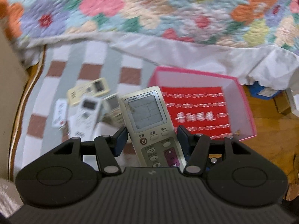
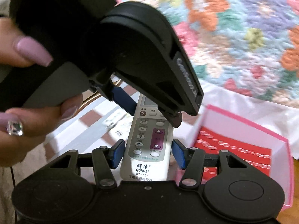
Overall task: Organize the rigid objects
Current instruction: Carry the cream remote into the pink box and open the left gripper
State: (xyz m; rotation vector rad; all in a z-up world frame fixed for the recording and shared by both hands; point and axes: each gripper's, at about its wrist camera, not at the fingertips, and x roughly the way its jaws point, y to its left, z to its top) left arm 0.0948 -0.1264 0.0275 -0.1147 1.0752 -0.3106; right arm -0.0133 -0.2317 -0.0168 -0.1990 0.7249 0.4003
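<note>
Glossy plastic remote, quilted cloth bedspread, matt pink box.

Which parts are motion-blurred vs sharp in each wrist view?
Left wrist view: held remote and left gripper sharp; floral quilt, loose remotes and pink box smeared. Right wrist view: the remote and right gripper crisp; the quilt and box blurred.

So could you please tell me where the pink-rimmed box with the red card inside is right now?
The pink-rimmed box sits open on the wooden surface, right of the checked cloth with the spare remotes, just below the floral quilt's white edge.
</note>
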